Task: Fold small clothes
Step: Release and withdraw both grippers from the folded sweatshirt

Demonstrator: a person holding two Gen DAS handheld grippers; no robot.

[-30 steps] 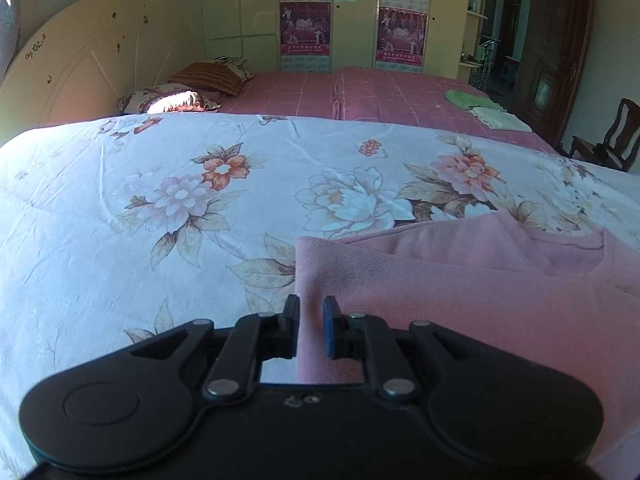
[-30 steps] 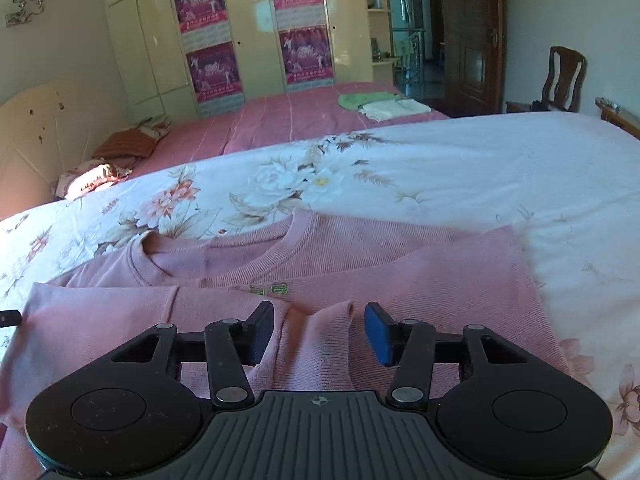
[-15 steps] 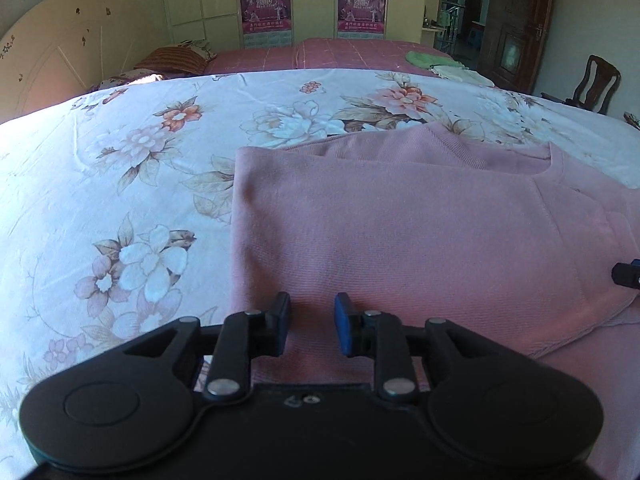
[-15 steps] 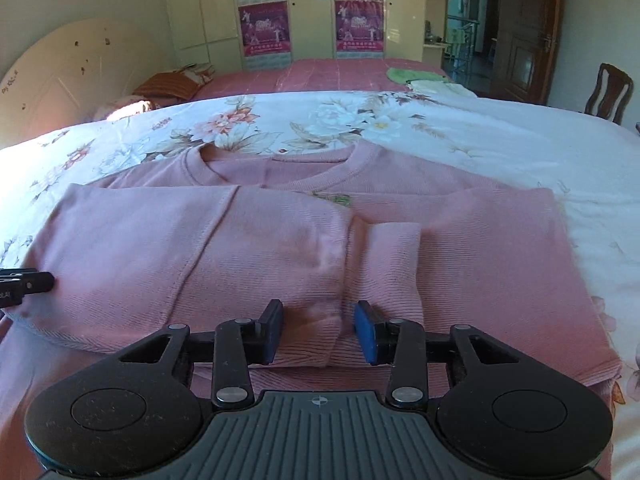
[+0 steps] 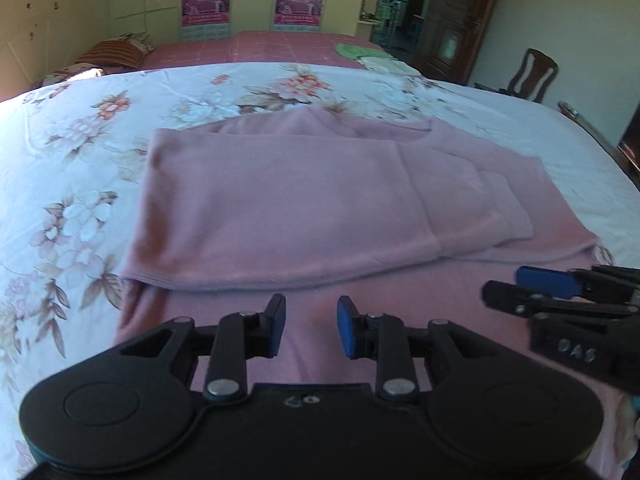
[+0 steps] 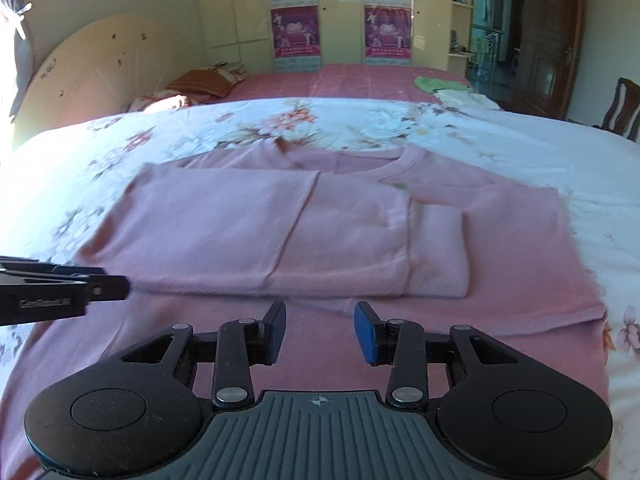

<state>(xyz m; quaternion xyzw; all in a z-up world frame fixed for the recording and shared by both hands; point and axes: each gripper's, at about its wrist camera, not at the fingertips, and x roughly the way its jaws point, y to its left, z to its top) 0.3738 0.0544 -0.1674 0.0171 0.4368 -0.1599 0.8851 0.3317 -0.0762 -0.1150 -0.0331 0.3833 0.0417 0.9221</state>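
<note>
Pink sweater (image 6: pixel 320 232), sleeves folded in, flat on floral bedsheet (image 6: pixel 500 136); hem beneath left gripper (image 5: pixel 311 330) and right gripper (image 6: pixel 320 332), both released, nothing between fingers.

home bedroom | floral bedsheet (image 6: pixel 460 136) on bed | curved headboard (image 6: pixel 92 72) | pillows (image 6: pixel 204 82) | wardrobe with posters (image 6: pixel 340 12) | wooden door (image 6: pixel 550 36) | chair (image 5: pixel 534 74)

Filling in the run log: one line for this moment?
pink sweater: sleeves folded in, flat on floral bedspread | left gripper: jaws open, empty | right gripper: jaws open, empty
</note>
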